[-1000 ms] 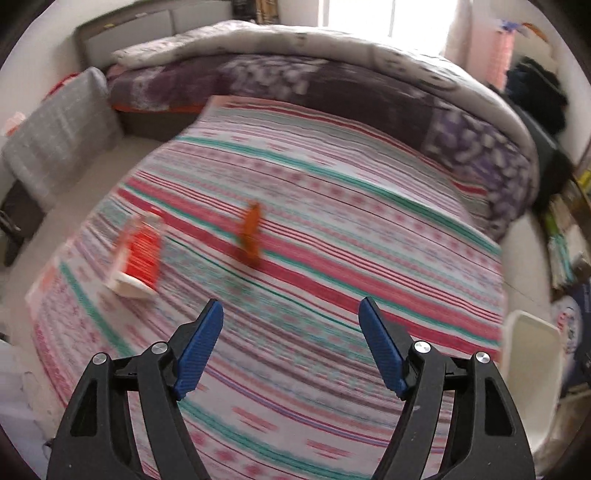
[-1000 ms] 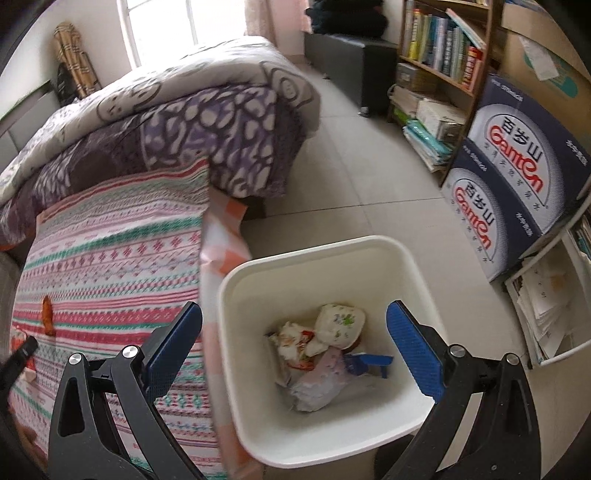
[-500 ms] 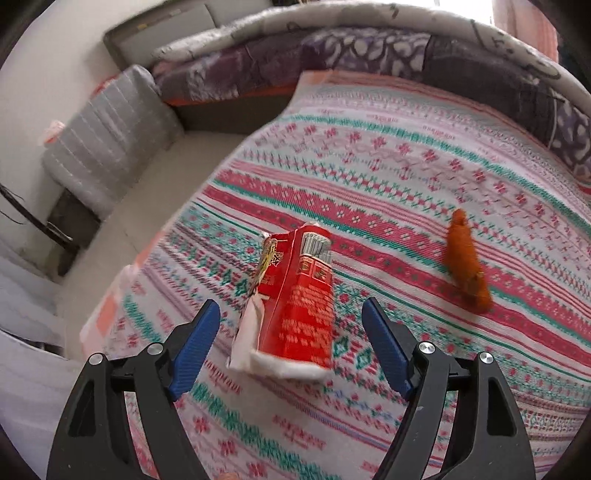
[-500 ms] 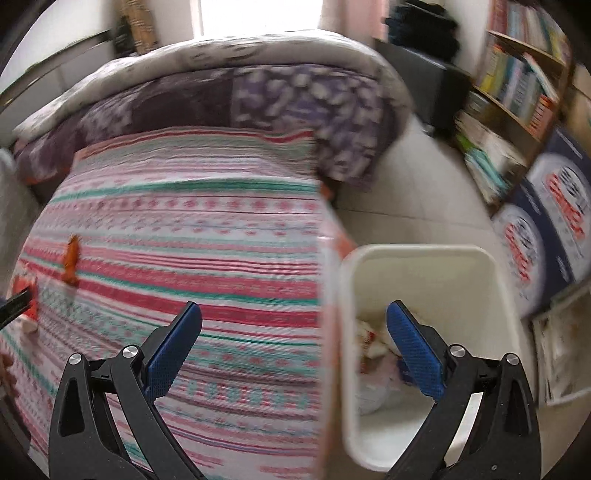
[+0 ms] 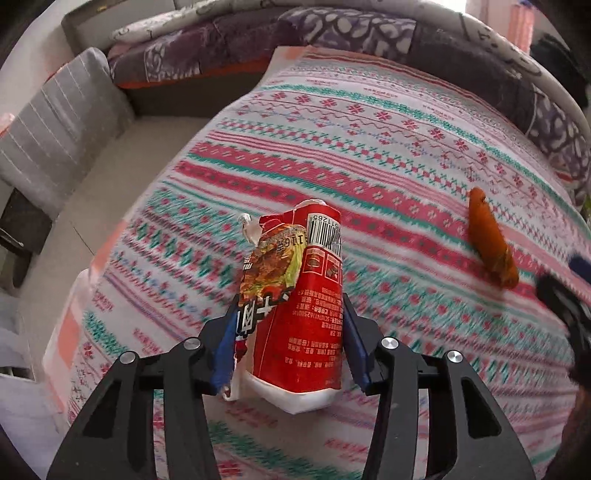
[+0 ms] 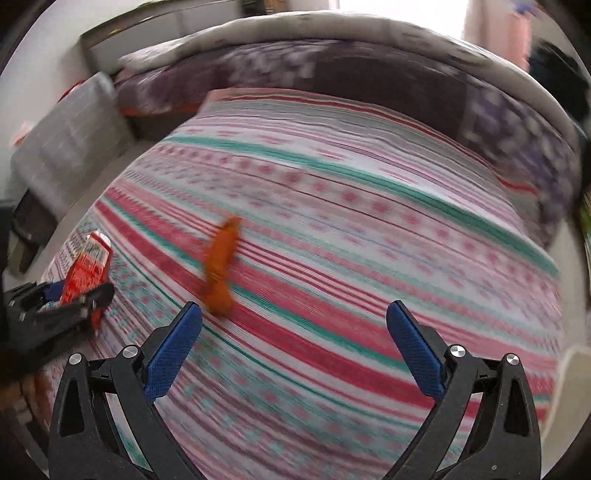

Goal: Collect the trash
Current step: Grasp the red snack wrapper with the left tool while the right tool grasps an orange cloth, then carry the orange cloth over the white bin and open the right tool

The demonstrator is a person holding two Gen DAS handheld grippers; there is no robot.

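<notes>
A red snack packet [image 5: 306, 314] with a torn white top lies on the striped bedsheet [image 5: 369, 147], near the bed's left edge. My left gripper [image 5: 290, 299] straddles it, its jaws closing, and both blue pads touch the packet's sides. An orange wrapper [image 5: 491, 243] lies on the sheet to the right. In the right wrist view my right gripper [image 6: 293, 306] hangs open over the sheet with nothing between its fingers. The orange wrapper [image 6: 219, 266] sits just beyond its left fingertip, and the red packet [image 6: 86, 266] and left gripper [image 6: 55, 306] are at far left.
A grey cushion [image 5: 62, 140] leans by the bed's left side, over pale floor [image 5: 103, 192]. A purple and white quilt [image 5: 369, 33] is bunched at the far end. A white bin's rim [image 6: 569, 373] shows at the right edge. The right gripper [image 5: 569, 295] enters the left wrist view at the right.
My left gripper came down over the red packet and closed from wide open onto its sides. The right gripper swung left from above the bin to over the sheet by the orange wrapper.
</notes>
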